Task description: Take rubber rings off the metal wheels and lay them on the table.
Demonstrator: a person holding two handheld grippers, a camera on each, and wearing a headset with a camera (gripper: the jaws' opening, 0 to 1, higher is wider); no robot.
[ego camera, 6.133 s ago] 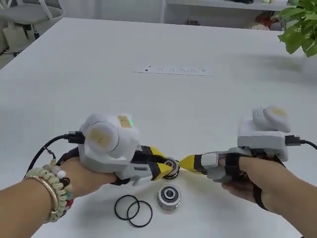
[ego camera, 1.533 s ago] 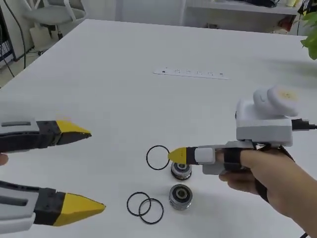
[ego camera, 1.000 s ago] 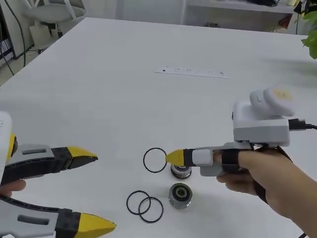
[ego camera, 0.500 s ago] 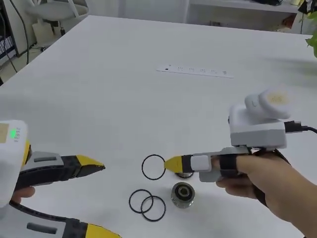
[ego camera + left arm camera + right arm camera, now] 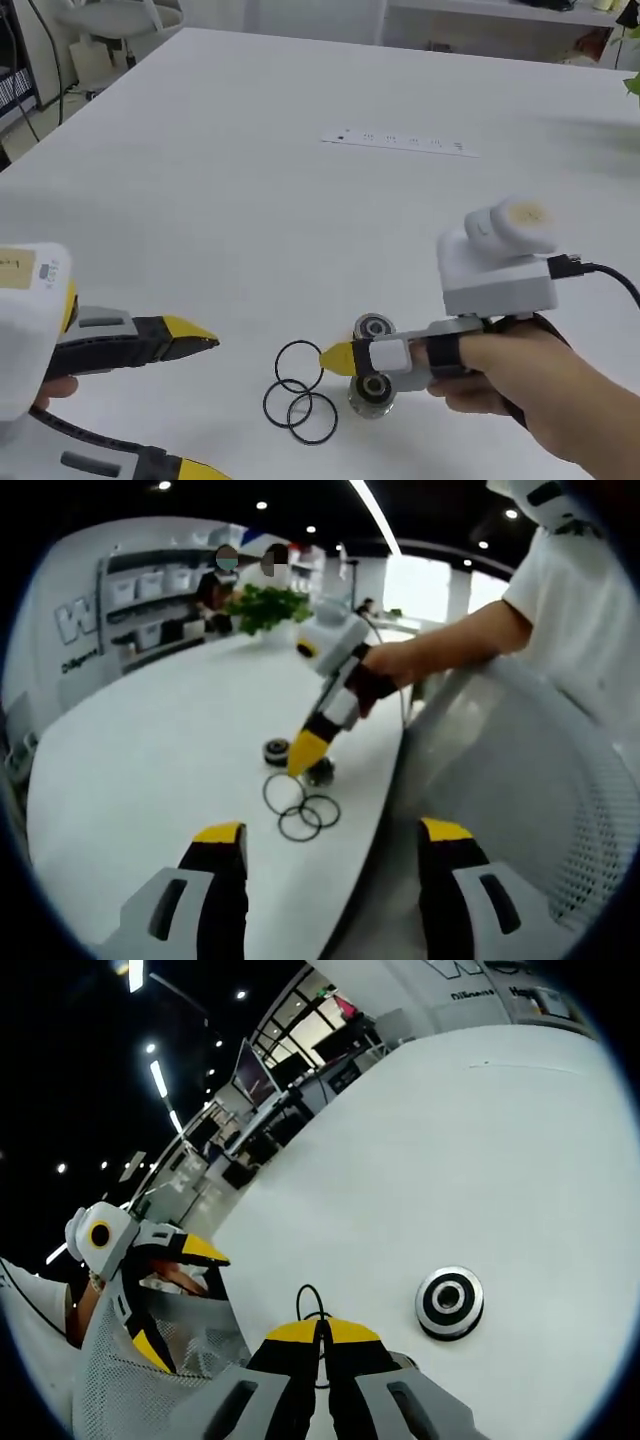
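The right gripper (image 5: 335,357), held low over the white table (image 5: 250,180), has its jaws pressed together on the edge of a thin black rubber ring (image 5: 299,362). In the right gripper view the ring rises from between the yellow tips. It sits just left of the near metal wheel (image 5: 370,392). Two more rings (image 5: 300,408) lie overlapped on the table, a little farther left of that wheel and nearer the person. A second wheel (image 5: 374,327) stands just beyond the near one. The left gripper (image 5: 198,405) hangs well left of the wheel, jaws spread wide and empty.

The rings look light, limp and stretchy, so a pinch anywhere on the band should hold, though one may cling to the pads on letting go. The wheels look dense and stubby, and might roll if nudged. Whether either wheel carries a ring I cannot tell. In the left gripper view the table's edge runs close beside the near wheel, while broad bare tabletop lies beyond it.
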